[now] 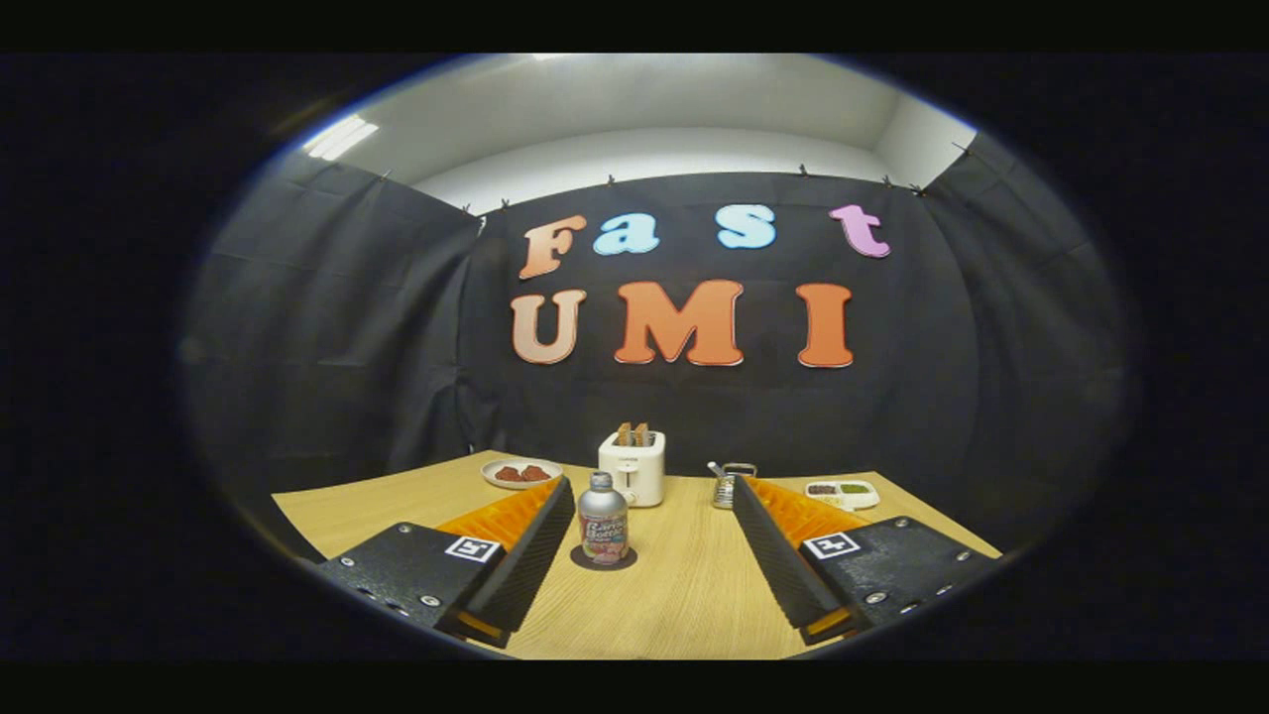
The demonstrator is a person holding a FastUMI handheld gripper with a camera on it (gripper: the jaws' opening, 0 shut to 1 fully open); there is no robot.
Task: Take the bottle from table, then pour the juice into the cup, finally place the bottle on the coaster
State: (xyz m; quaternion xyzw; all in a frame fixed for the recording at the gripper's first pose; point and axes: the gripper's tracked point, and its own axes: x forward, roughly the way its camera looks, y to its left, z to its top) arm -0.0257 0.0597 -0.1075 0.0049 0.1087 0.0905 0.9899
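Ahead, between the spread fingers of the gripper (654, 491): a small silver bottle (603, 531) with a printed label, standing upright on a dark round coaster (603, 559). Nearer the left finger than the right, close beside its tip but apart from it. Fingers wide open, pinching nothing, both clear of the bottle.

Under everything, a light wooden table (684, 595), grain running away from the gripper toward the far wall.

Farther back, just behind and slightly right of the bottle: a white toaster (634, 468) with two slices of toast (634, 434) poking up from its slots. Left of the toaster, near the far left part of the table: a white plate (521, 473) carrying a few reddish pieces of food, too small to identify. Right of the toaster, just beyond the tip of the right finger: a small metallic cup (726, 484) with a handle, partly hidden by that finger. Farther right, near the far right edge of the table: a small white tray (843, 492) with divided compartments holding dark and green contents, too small to make out.

Behind the table, black cloth hung as the booth's wall.
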